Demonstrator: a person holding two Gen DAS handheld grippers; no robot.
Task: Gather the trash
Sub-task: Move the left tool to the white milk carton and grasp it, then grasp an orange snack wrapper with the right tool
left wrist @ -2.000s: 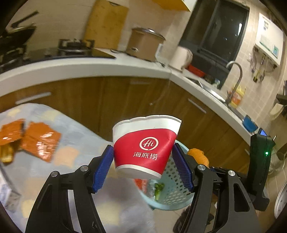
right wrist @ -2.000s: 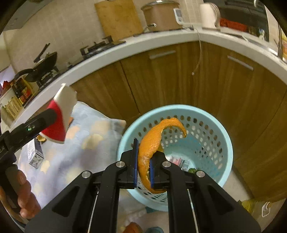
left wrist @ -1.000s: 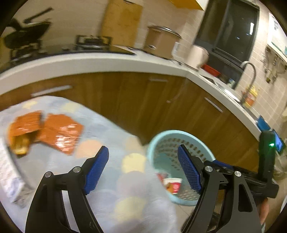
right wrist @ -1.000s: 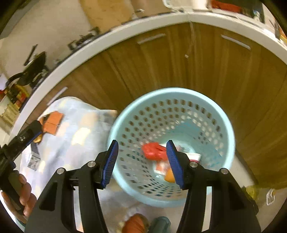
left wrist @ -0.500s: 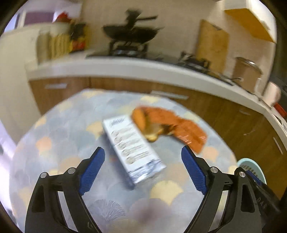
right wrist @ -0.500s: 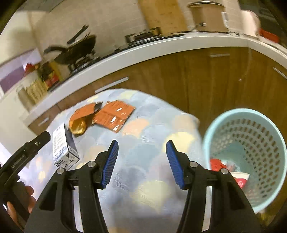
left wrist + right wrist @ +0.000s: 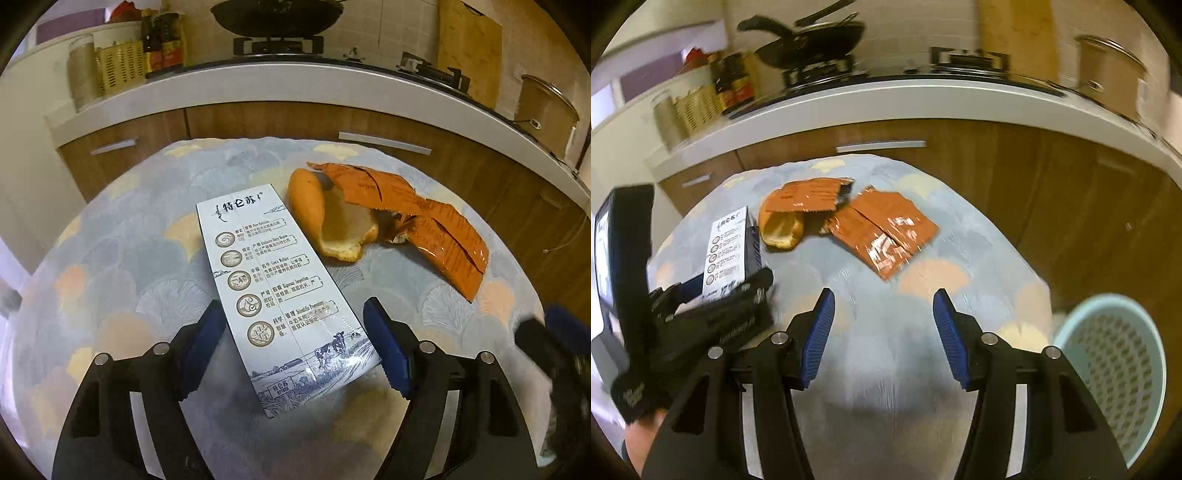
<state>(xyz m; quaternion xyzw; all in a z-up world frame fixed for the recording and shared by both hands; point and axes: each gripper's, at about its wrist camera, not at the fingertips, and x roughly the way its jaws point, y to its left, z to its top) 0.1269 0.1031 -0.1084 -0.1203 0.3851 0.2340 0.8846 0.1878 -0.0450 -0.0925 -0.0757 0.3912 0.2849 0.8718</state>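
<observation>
Both grippers are over the table (image 7: 122,236) and going for more trash. The left gripper (image 7: 295,341) sits low over the milk box (image 7: 271,291), near the left edge of the table. Its fingers (image 7: 205,345) stand wide, one on each side of the near end of the box. They have just been closing in a bit, but I see gaps, so I think they are not squeezing it yet.

The right gripper (image 7: 882,332) hangs over the bare middle of the table. Its fingers have just opened a little, and nothing is between them.

Next, I think the left fingers need to go down a bit more and close on the box. The right gripper needs to reach to the far edge for the orange peel (image 7: 330,225) or a wrapper (image 7: 448,242).

What is left to pick up:
- one milk box
- one orange peel, just beside the box
- two torn orange wrappers, one lying partly on the peel

There is one blue basket (image 7: 1115,373), down past the right edge of the table. I cannot see what is in it.
</observation>
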